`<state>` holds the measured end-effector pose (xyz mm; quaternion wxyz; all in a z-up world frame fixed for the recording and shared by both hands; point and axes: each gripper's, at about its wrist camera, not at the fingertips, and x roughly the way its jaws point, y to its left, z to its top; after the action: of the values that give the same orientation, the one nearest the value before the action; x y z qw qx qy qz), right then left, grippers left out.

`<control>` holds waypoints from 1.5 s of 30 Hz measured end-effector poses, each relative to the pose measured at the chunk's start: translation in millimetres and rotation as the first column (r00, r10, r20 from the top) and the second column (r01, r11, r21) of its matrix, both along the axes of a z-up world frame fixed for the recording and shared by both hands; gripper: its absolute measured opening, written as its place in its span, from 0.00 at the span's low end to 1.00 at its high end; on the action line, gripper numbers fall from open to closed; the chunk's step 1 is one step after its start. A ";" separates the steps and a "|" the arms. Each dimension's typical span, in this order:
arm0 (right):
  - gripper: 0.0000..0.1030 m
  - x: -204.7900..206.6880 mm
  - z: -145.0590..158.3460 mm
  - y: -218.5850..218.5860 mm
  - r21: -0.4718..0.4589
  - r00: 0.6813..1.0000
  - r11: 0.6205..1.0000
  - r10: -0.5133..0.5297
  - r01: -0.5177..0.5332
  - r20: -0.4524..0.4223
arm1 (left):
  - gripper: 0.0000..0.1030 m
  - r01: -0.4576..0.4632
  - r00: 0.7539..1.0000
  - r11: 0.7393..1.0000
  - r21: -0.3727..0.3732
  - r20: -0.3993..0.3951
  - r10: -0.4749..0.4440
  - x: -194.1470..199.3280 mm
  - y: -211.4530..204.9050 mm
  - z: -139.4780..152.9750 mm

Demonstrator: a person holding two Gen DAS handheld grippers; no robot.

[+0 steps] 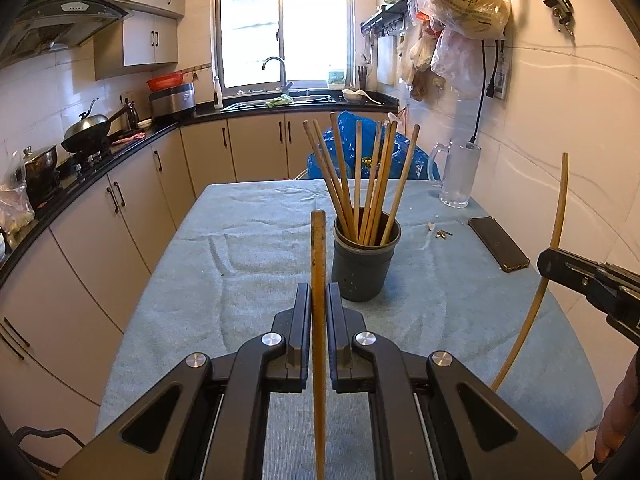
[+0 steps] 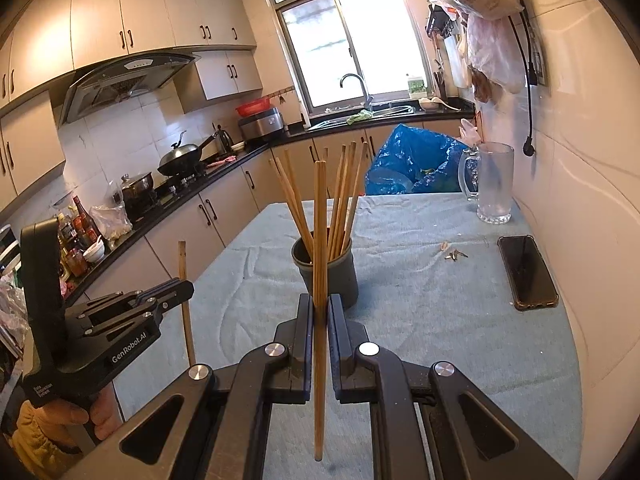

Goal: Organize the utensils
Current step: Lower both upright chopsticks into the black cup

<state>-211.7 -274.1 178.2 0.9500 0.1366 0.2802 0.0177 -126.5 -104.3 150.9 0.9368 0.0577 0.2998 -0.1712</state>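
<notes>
Two grippers: each clamped on one chopstick, near side of the holder [image 1: 362,258].
Left gripper [image 1: 319,292]: chopstick [image 1: 318,320] upright, lower end cut off.
Right gripper [image 2: 319,302]: chopstick [image 2: 319,240] upright, hiding part of the holder.

The left hand-held gripper [image 2: 182,286] was matte black with silver screws and white "GenRobot.AI" lettering; behind its handle showed a yellow sleeve [image 2: 38,436].
</notes>
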 end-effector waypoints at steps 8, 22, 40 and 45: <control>0.07 13.8 2.0 -4.7 0.013 1.000 1.000 0.003 -0.003 0.004 | 0.06 0.010 1.000 1.000 -0.026 0.011 -0.010 9.9 2.8 7.7; 0.07 35.3 5.6 -16.2 0.041 1.000 0.999 -0.018 0.017 0.009 | 0.06 0.032 0.999 0.983 -0.183 0.025 -0.028 26.0 23.0 37.9; 0.07 83.0 43.5 -26.2 0.062 0.994 0.997 -0.050 0.045 0.094 | 0.06 0.086 0.992 0.950 -0.301 0.116 -0.053 61.0 18.0 99.1; 0.07 109.4 61.5 -28.4 0.068 0.986 0.995 -0.076 0.067 0.150 | 0.06 0.087 0.986 0.947 -0.311 0.164 -0.037 84.4 0.6 110.4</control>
<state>-102.4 -302.5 239.7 0.9639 0.1745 0.2012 0.0029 -42.0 -103.7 261.3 0.9485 -0.0708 0.1924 -0.2413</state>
